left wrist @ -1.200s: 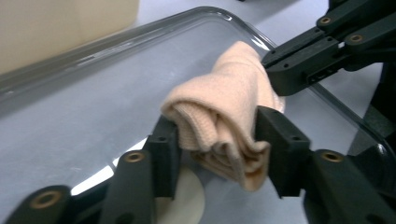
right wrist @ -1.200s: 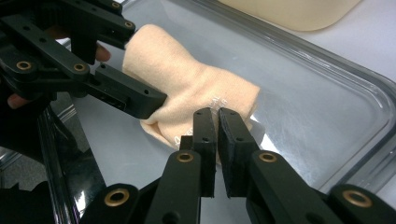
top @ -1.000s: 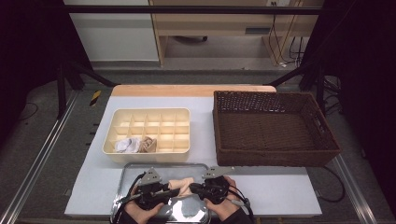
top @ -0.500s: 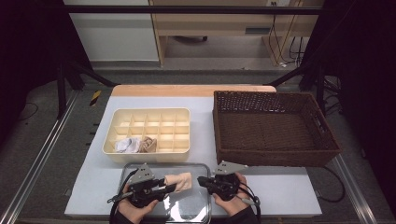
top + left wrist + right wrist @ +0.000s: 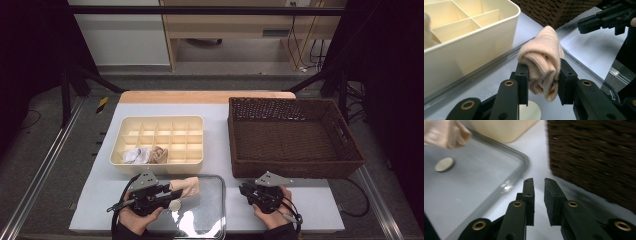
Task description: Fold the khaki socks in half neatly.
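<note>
Two big containers sit on the tabletop (image 5: pixel 220 125): a brown wicker basket (image 5: pixel 292 135) at about 2 o'clock from the hands, and a cream divided tray (image 5: pixel 159 142) at about 11 o'clock, with two rolled items in its near-left cells. Nearest the person lies a clear flat tray (image 5: pixel 200 210) with a small pale disc (image 5: pixel 444 164) on it. The left gripper (image 5: pixel 543 72) is clamped on a rolled beige sock (image 5: pixel 542 67), held above the clear tray. To place it well, I judge it should travel toward 12 o'clock, clear the cream rim, and drop squarely into an empty cell, keeping the roll tight. The right gripper (image 5: pixel 539 182) holds nothing; its jaws have just been opening and stand slightly apart.
</note>
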A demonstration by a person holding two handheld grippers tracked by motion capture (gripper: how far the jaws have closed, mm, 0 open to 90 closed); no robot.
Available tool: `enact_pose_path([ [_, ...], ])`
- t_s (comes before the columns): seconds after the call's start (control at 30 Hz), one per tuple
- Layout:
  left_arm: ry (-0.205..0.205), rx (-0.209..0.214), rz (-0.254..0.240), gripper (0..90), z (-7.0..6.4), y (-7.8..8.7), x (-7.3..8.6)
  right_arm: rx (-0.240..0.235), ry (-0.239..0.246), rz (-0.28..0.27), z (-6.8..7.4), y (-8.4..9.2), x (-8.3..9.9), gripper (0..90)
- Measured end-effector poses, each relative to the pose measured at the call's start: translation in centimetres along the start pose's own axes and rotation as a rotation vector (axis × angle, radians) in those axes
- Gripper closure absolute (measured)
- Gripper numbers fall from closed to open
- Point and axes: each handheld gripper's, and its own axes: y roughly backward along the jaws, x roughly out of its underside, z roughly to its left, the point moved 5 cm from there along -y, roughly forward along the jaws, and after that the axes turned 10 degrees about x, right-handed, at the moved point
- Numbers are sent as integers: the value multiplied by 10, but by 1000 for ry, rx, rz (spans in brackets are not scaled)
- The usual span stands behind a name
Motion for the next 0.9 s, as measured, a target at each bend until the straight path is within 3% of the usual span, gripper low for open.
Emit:
enact_pose_path([
  [0.37, 6, -50, 0, 660, 15, 14, -18, 97, -35, 20, -29, 11, 13, 722],
  [0.9, -3, -96, -7, 660, 25, 22, -49, 127, -31, 18, -35, 14, 13, 680],
])
